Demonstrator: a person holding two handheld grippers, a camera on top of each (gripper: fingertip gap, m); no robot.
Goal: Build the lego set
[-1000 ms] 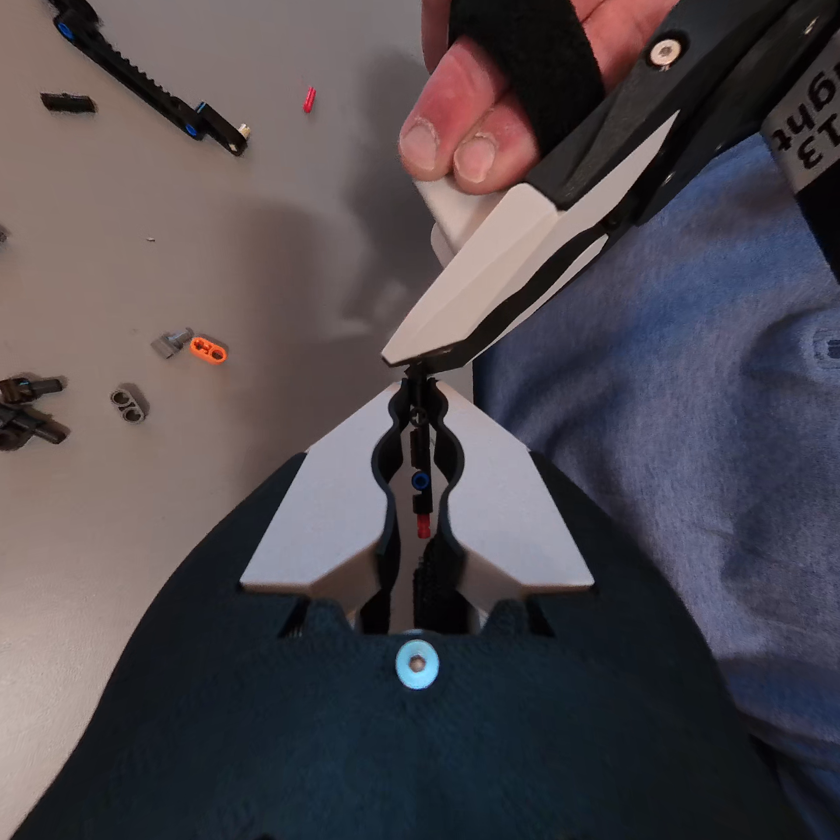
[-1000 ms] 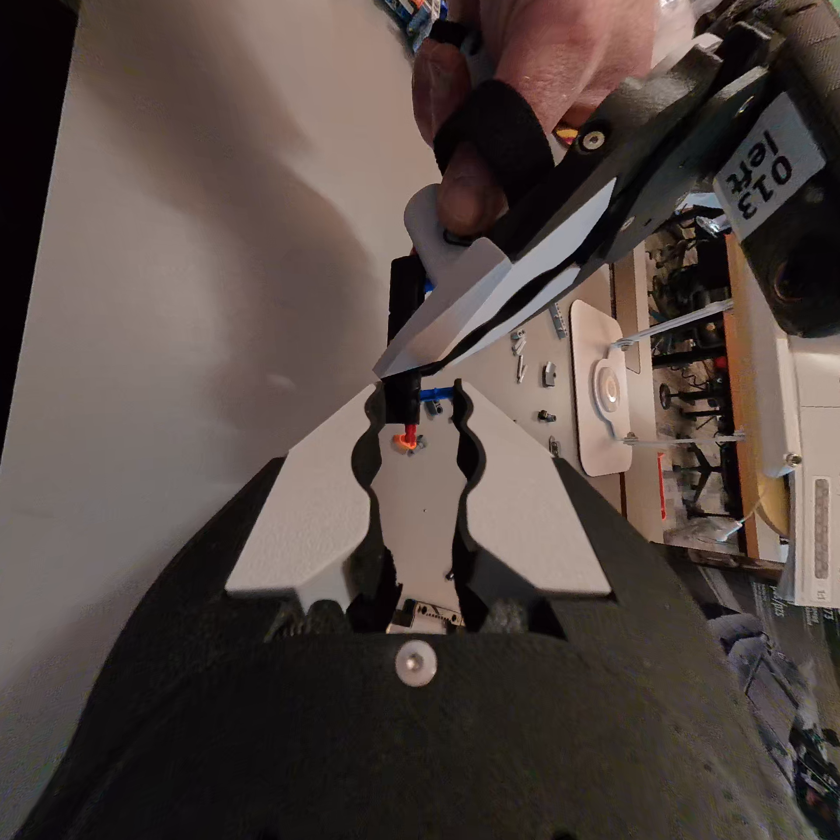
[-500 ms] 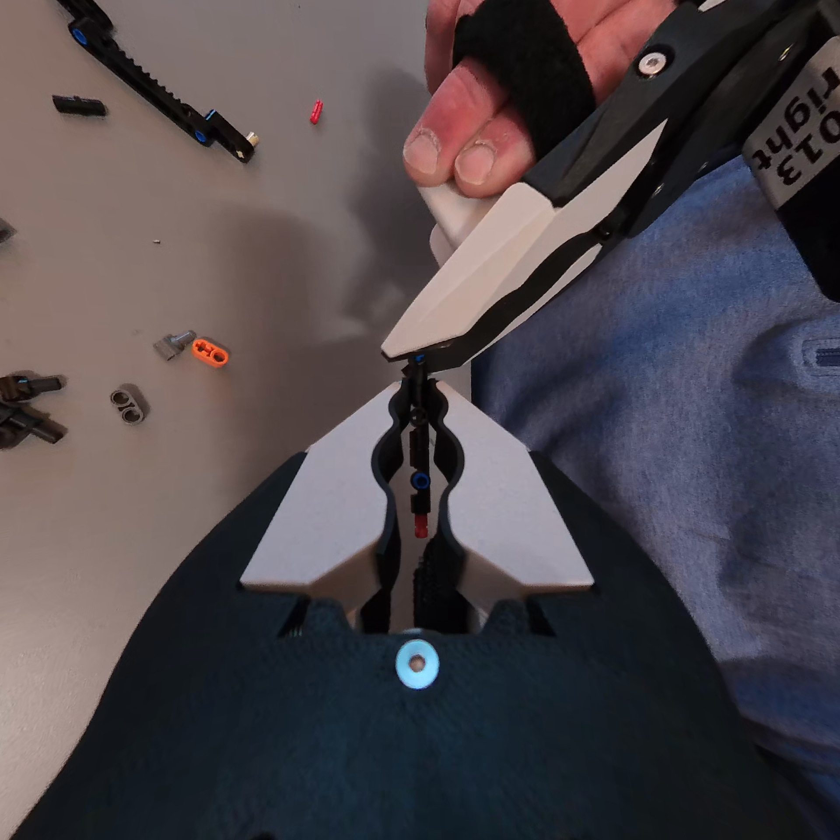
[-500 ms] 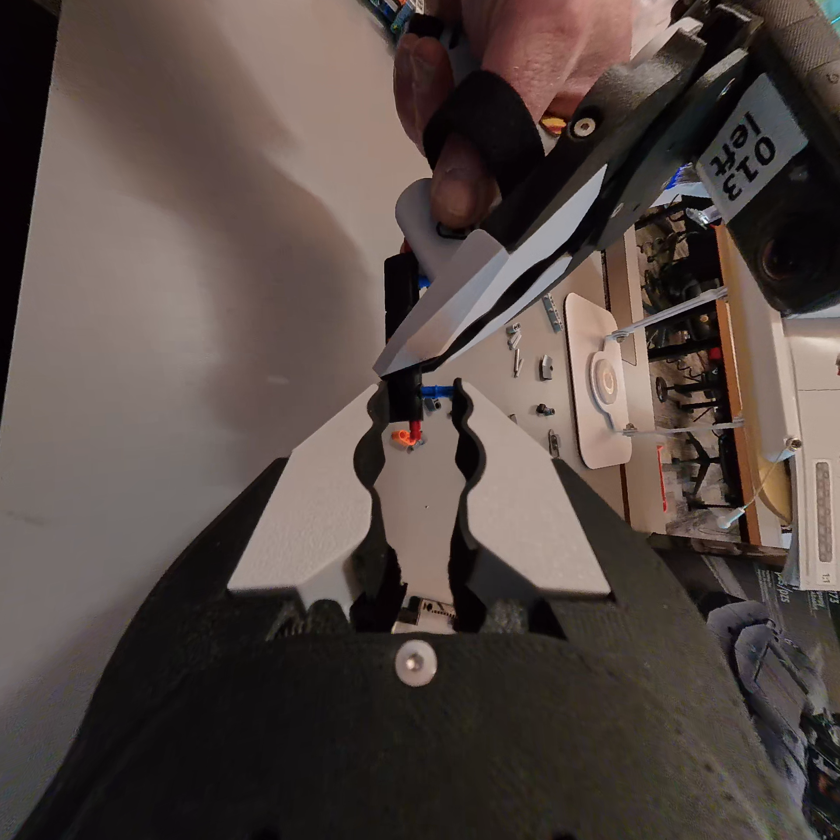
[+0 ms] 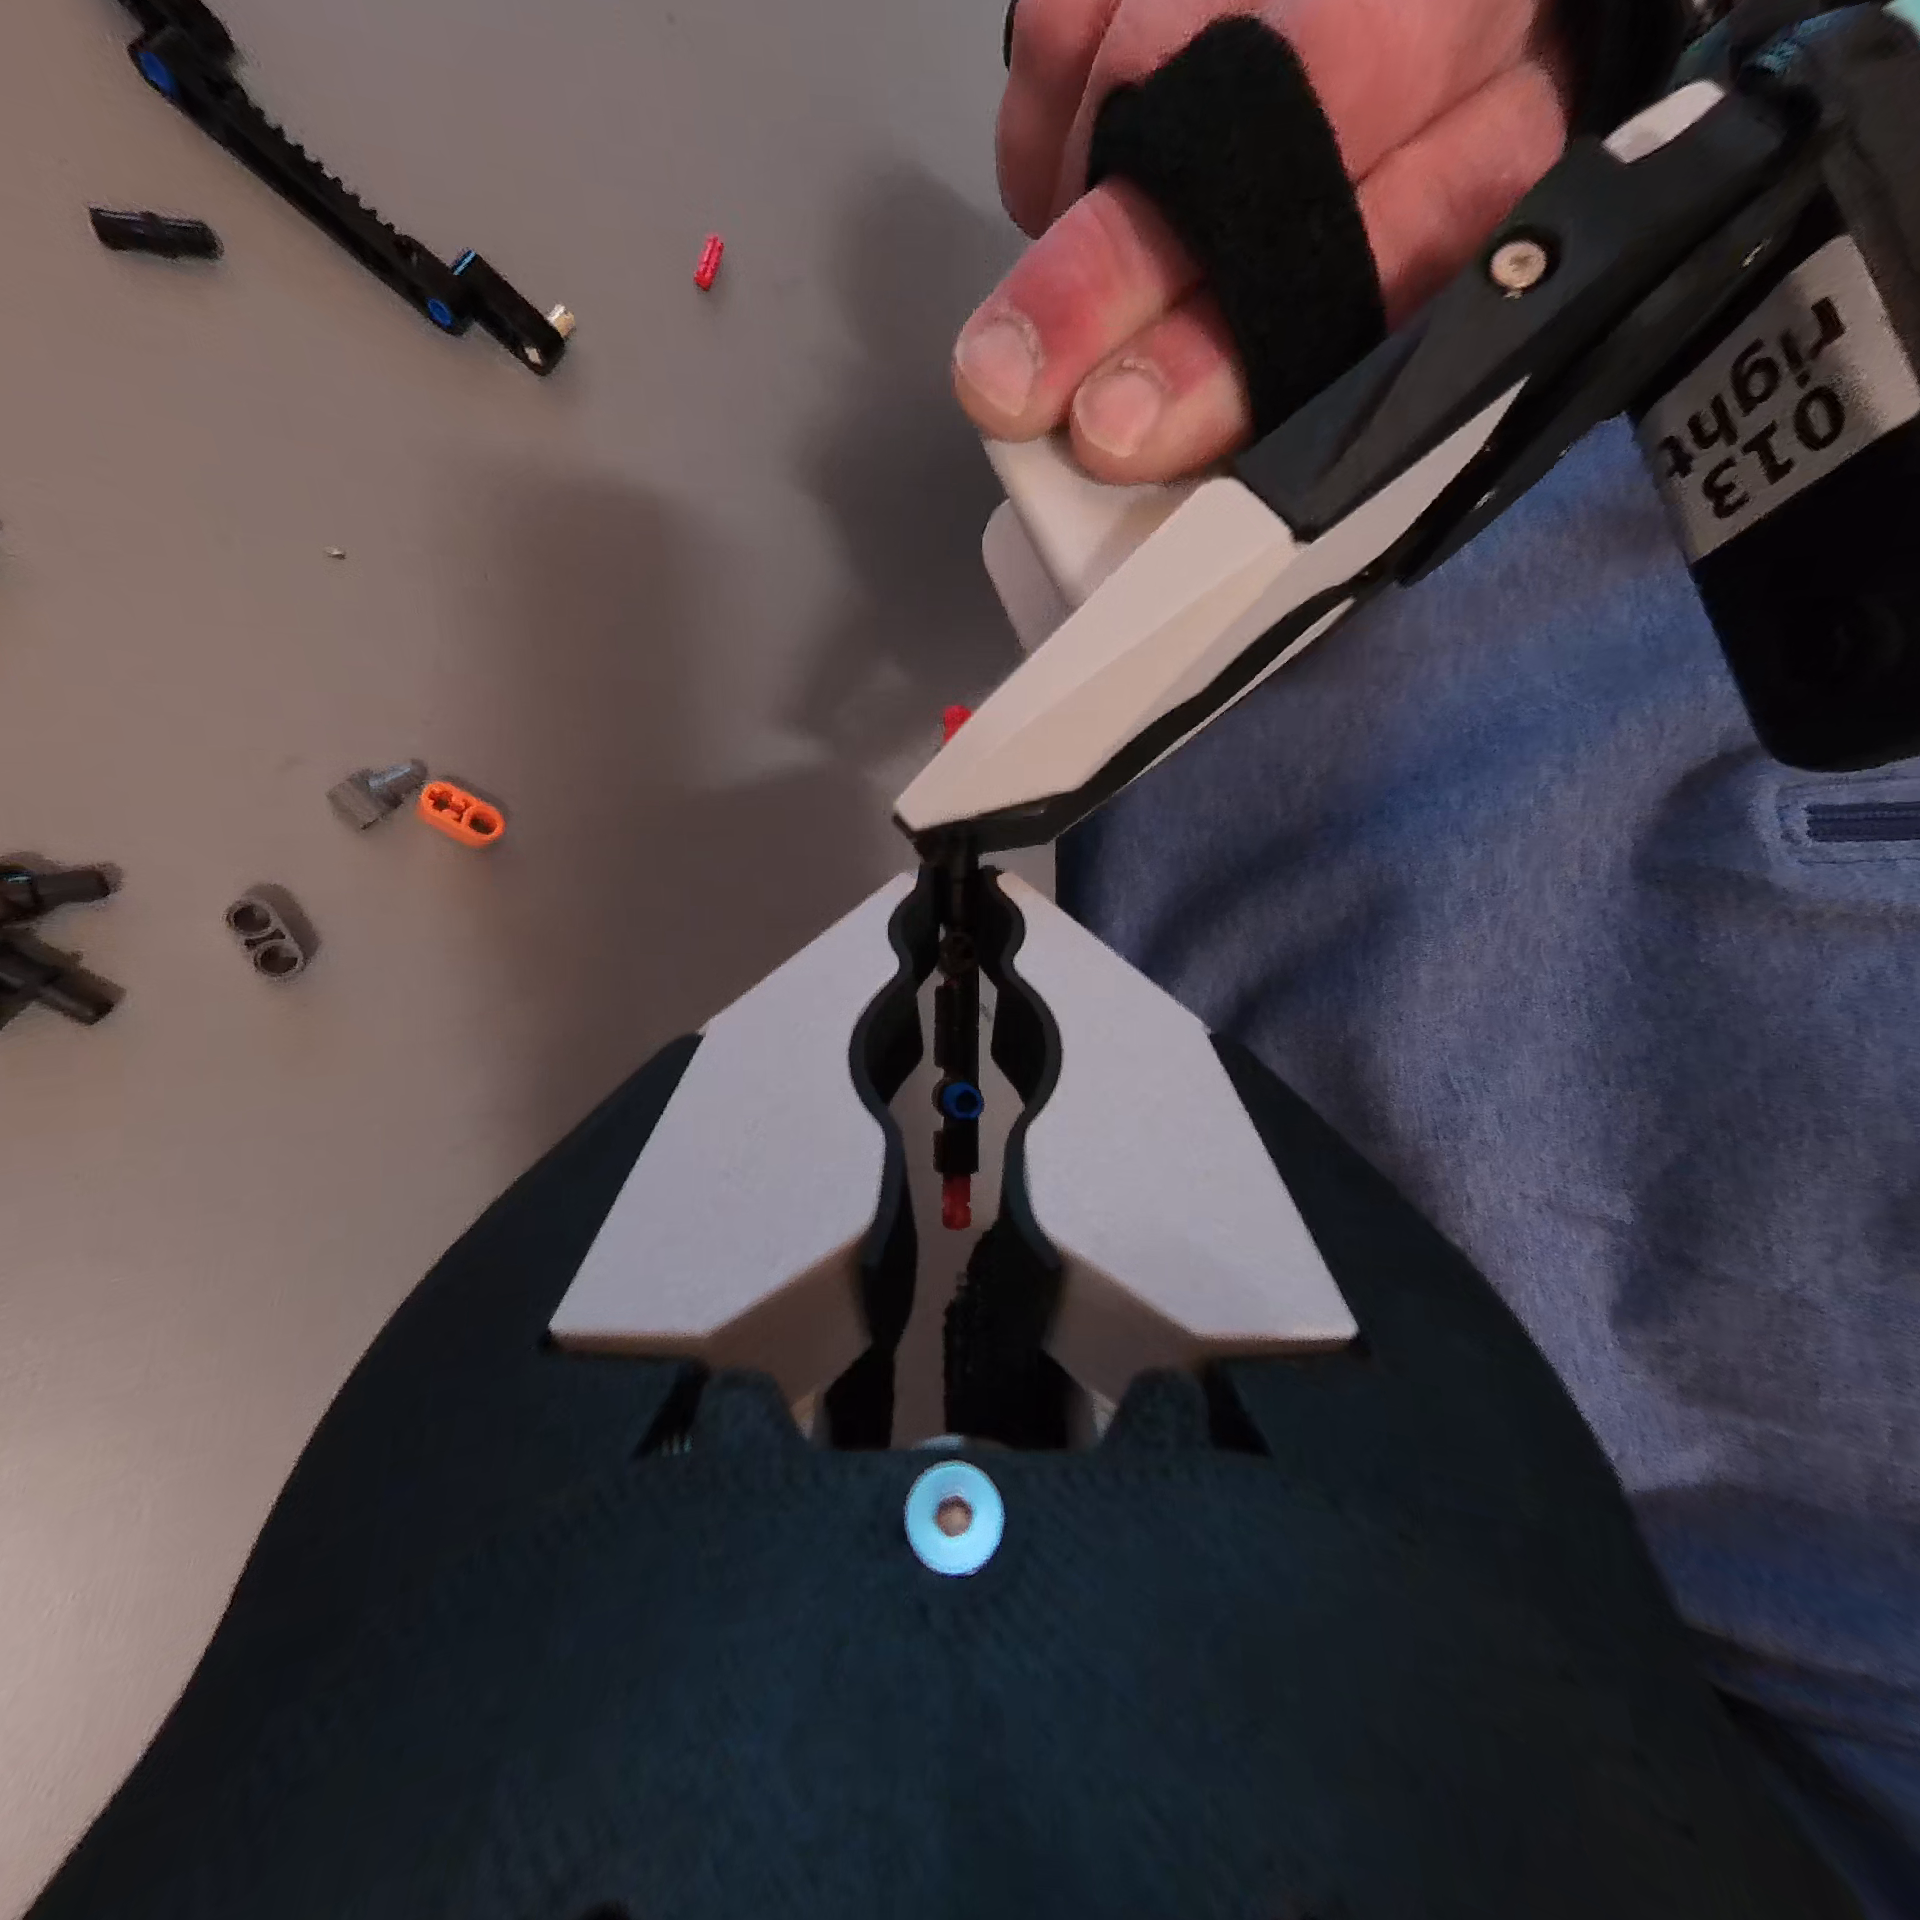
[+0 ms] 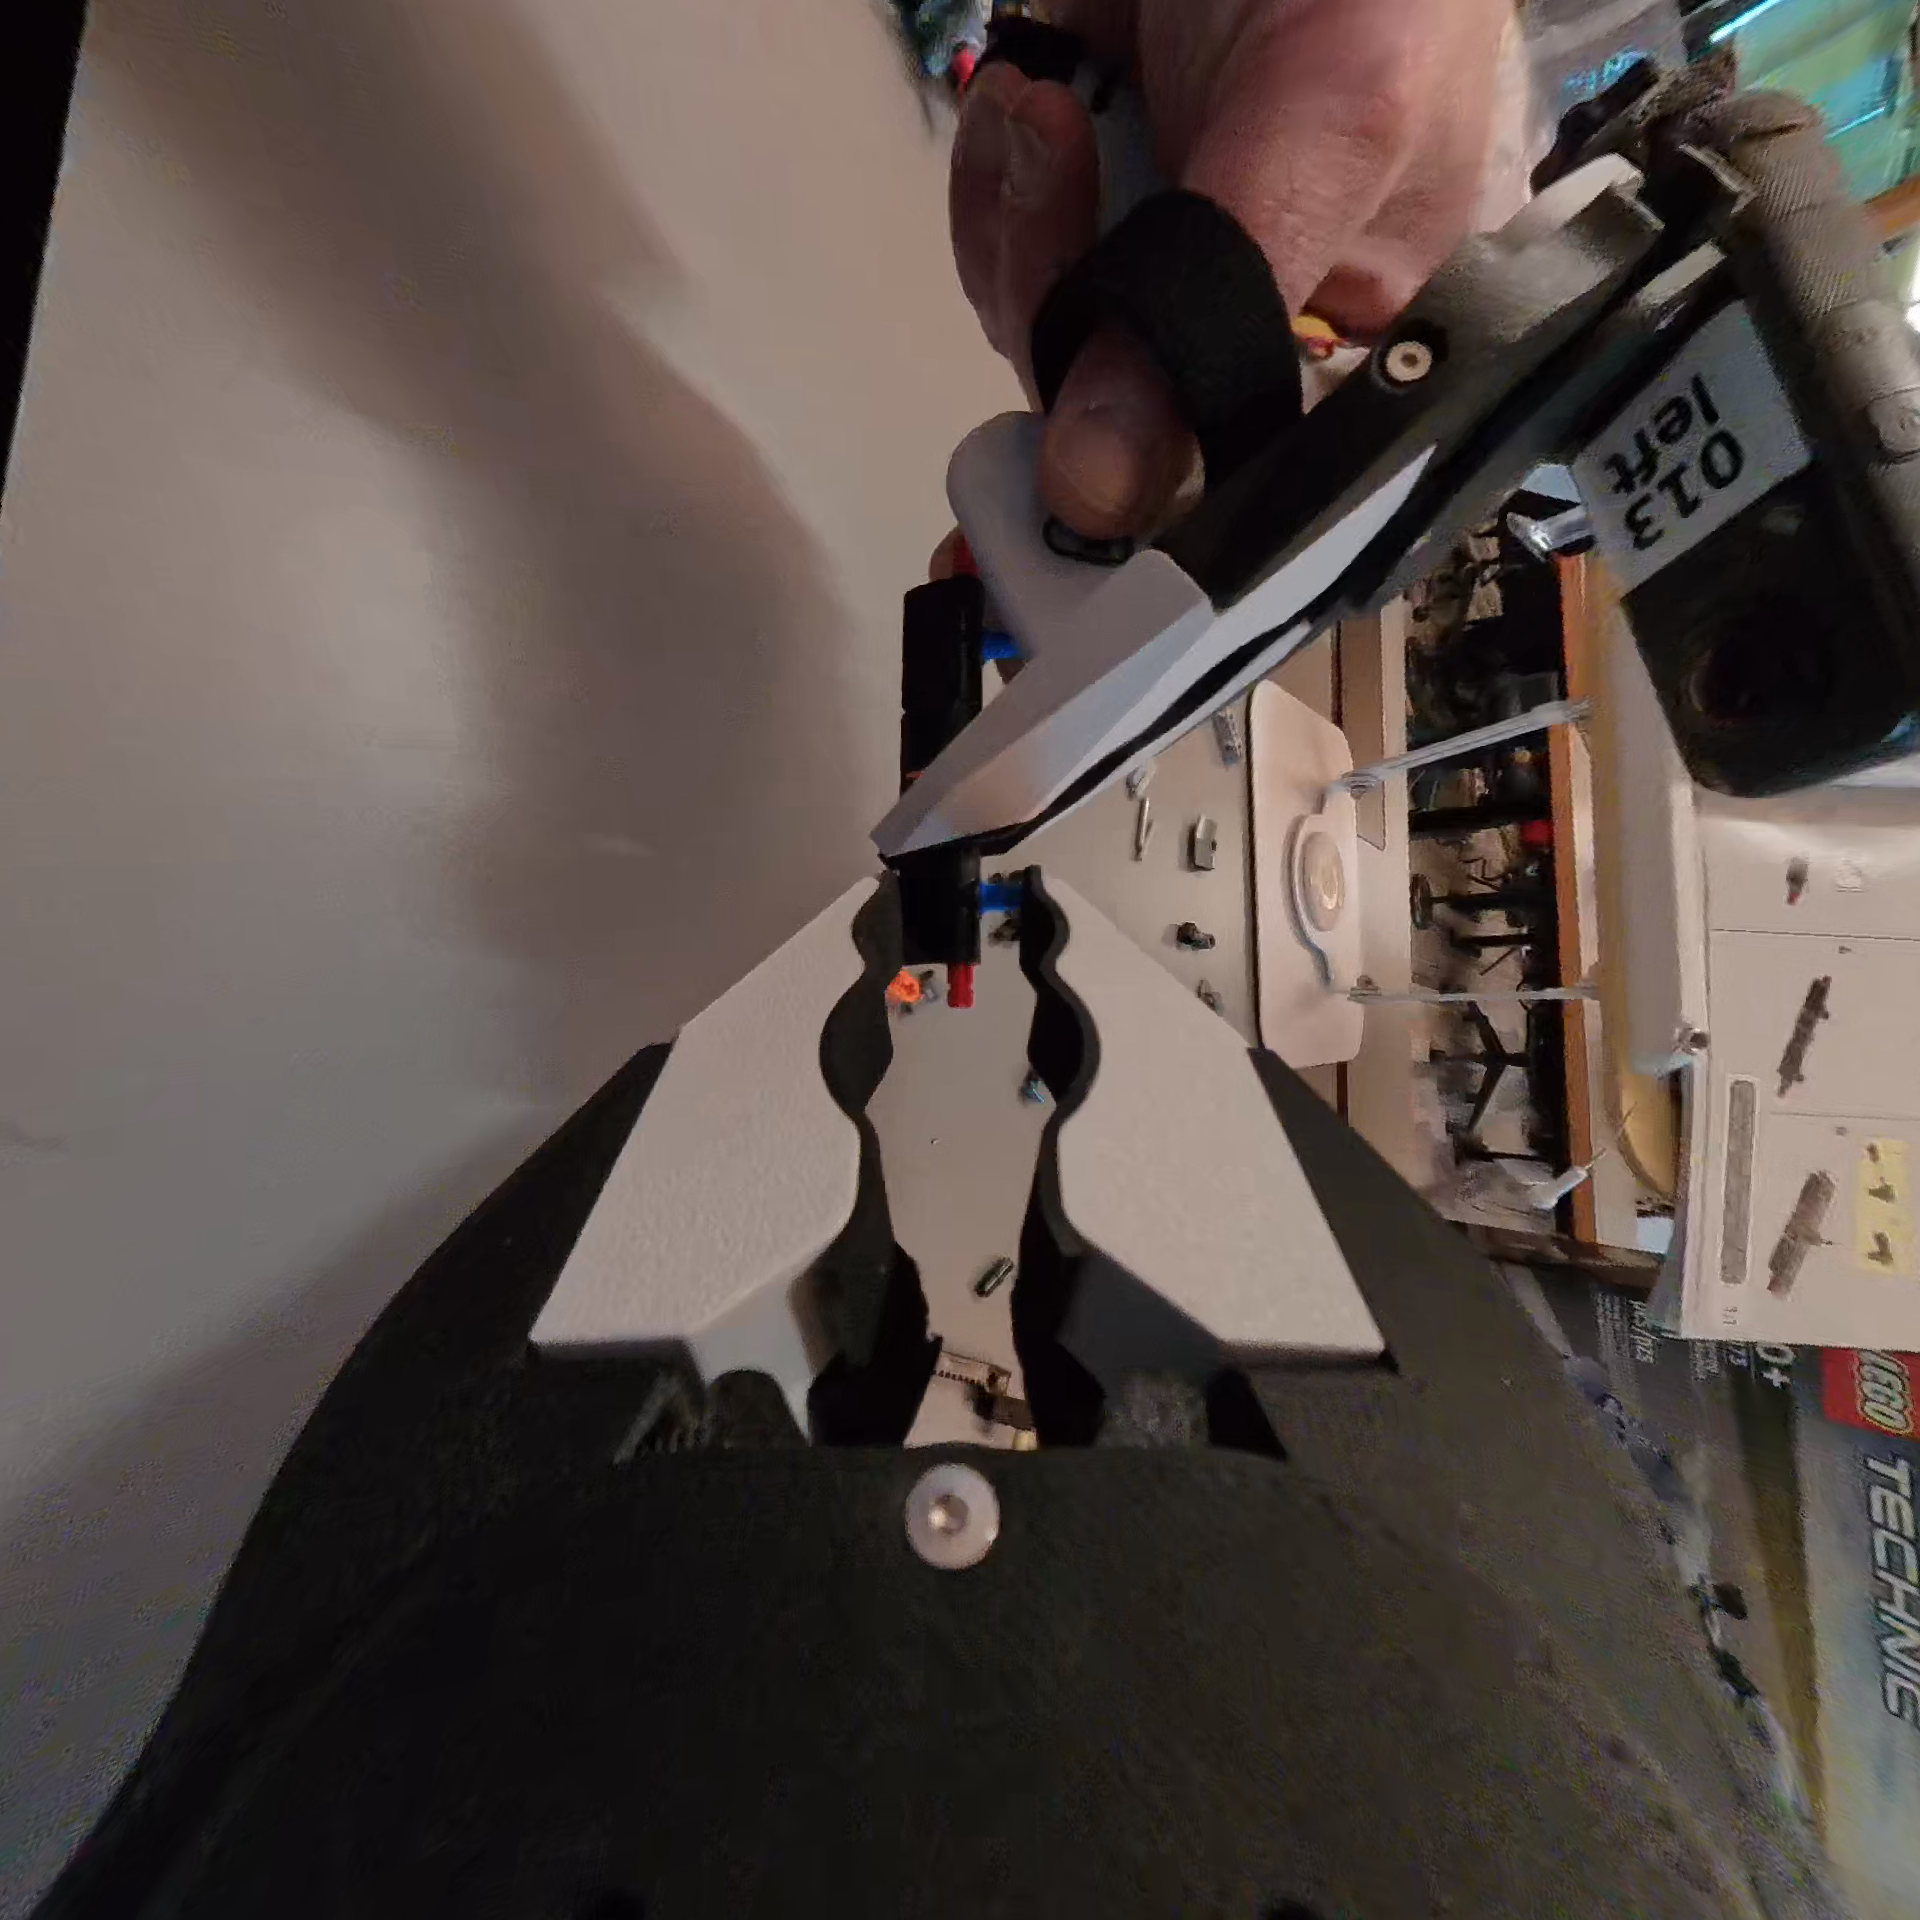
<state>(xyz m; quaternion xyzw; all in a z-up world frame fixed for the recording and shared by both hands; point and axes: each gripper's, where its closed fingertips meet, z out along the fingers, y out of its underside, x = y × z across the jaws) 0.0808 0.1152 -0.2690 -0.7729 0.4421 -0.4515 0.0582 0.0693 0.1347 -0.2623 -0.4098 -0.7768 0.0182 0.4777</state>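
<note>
A thin black beam assembly [image 5: 956,1023] with a blue pin [image 5: 962,1099] and a red pin [image 5: 954,1205] stands upright between my left gripper's [image 5: 956,883] fingers, which are shut on it. My right gripper [image 5: 914,826] comes in from the upper right and meets the top end of the assembly. In the right wrist view my right gripper [image 6: 956,894] is shut across the black beam [image 6: 935,914] and its sideways blue pin [image 6: 1000,894]. The left gripper [image 6: 904,842] clamps the same beam from above. Both are held above the table.
On the grey table [image 5: 623,520] lie a long black toothed rack assembly [image 5: 343,208], a red pin [image 5: 709,260], an orange connector [image 5: 462,814], grey pieces [image 5: 272,930] and black pieces [image 5: 52,935]. A person's blue shirt [image 5: 1507,1039] fills the right. An instruction booklet [image 6: 1818,1091] and a set box [image 6: 1870,1475] lie at the right.
Both grippers stay closed on the assembly. The joined pair has drifted and tilted slightly; nothing was let go.
</note>
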